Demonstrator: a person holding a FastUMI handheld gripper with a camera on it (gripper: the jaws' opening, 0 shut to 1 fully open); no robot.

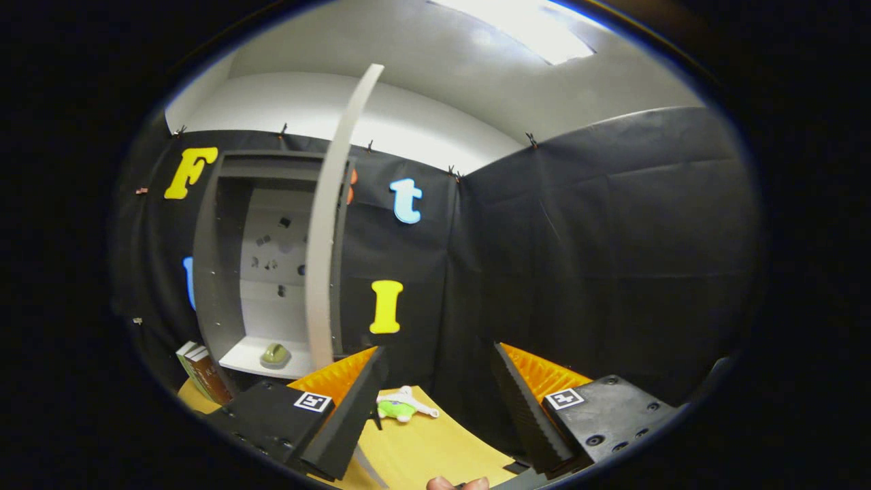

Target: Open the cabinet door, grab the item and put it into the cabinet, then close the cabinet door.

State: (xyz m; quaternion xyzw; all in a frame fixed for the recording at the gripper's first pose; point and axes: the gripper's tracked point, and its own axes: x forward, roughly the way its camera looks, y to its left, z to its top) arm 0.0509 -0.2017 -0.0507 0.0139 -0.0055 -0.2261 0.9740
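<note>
A grey cabinet (224, 258) stands against the booth wall, beyond my left finger. Its door (326, 231) is swung wide open and shows edge-on toward me. On the white bottom shelf (239, 361) lies a small olive-green item (275, 354). A green and white plush toy (400, 407) lies on the yellow table (429, 449), just ahead of my left finger. My gripper (439, 408) is open, with nothing between its fingers, and hangs above the table, apart from both the toy and the cabinet.
A couple of books (201, 373) lean against the cabinet's left side. Black cloth walls close in behind the table and on its right. A fingertip of a person's hand (457, 483) shows between the gripper's bases.
</note>
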